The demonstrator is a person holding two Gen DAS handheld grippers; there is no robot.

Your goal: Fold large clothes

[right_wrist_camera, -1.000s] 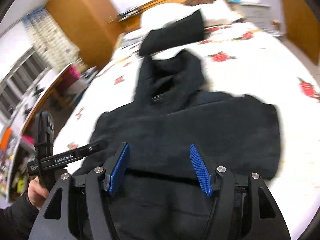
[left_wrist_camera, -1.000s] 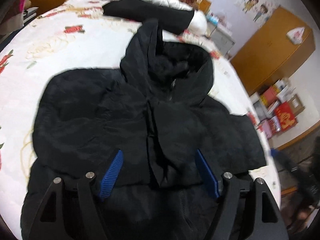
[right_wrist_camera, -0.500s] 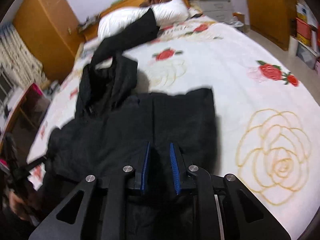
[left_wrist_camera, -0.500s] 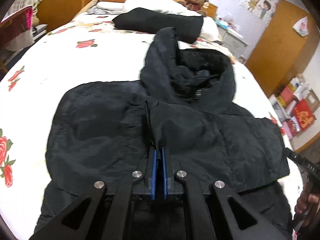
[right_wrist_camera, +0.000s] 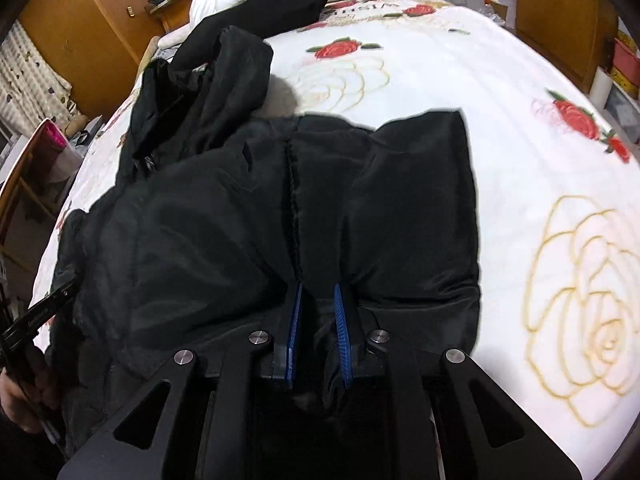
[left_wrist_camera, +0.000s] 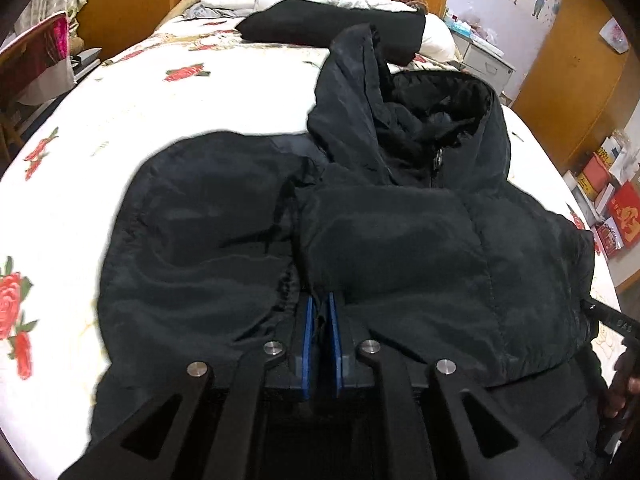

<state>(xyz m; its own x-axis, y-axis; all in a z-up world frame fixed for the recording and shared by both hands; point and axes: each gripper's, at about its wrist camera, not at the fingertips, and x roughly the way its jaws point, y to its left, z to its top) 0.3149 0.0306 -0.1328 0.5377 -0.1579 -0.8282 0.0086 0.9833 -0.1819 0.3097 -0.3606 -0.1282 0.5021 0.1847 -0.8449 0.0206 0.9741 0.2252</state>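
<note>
1. A black padded hooded jacket (left_wrist_camera: pixel 392 240) is spread on the white rose-patterned bed cover (left_wrist_camera: pixel 180 100).
2. Its folded edge is pinched by the left gripper (left_wrist_camera: pixel 320 320).
3. Its fabric is clamped by the right gripper (right_wrist_camera: pixel 318 308).

The black hooded jacket (left_wrist_camera: pixel 380 240) is a padded synthetic cloth with a faint sheen and fine crinkles, stitched in quilted seams. The bedspread (right_wrist_camera: pixel 520 140) looks like soft, matt fleece printed with roses. Each claw, left claw (left_wrist_camera: pixel 320 320) and right claw (right_wrist_camera: pixel 318 316), is matt black plastic with ribbed blue rubbery pads (right_wrist_camera: pixel 342 332) and bright metal screw heads. The wardrobe (left_wrist_camera: pixel 572 60) is smooth, glossy wood.
</note>
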